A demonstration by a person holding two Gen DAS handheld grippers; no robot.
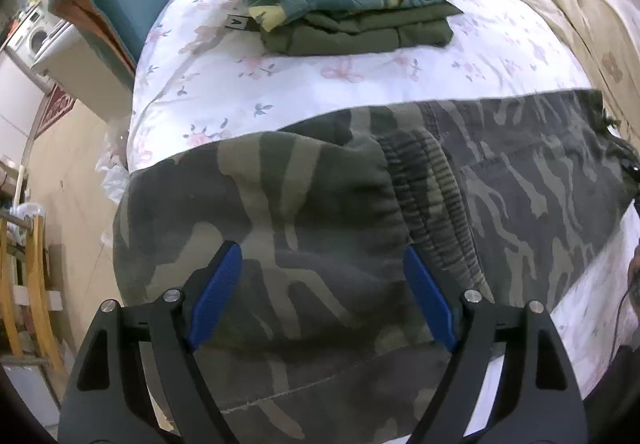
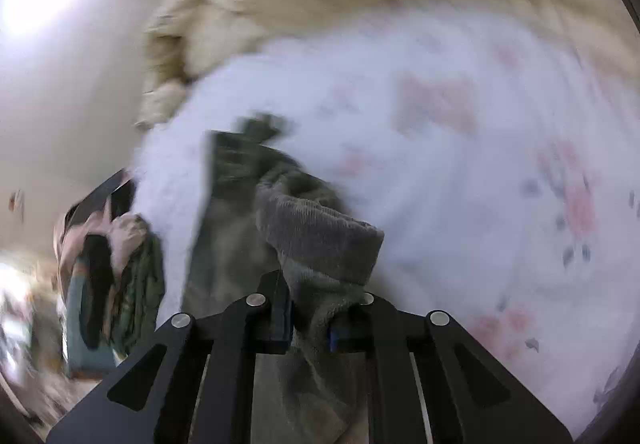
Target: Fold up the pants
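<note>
One camouflage pants (image 1: 304, 203), two grippers (image 1: 322, 264) (image 2: 310, 320).

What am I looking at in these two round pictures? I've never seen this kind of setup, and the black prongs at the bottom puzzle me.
There is no robot. A person holds a two-finger gripper in each hand, and a wide-angle camera on each gripper looks forward along its fingers, hence the round, bent pictures. The black prongs are those fingers.

The left wrist view shows the left gripper open, its blue pads spread over camouflage pants lying on a bed with a flowered sheet. Behind them sits a stack of folded clothes, with a cream quilt to the right.

The right wrist view is blurred by motion. The right gripper is shut on a ribbed part of the pants, probably a cuff or waistband, lifted above the sheet.
</note>
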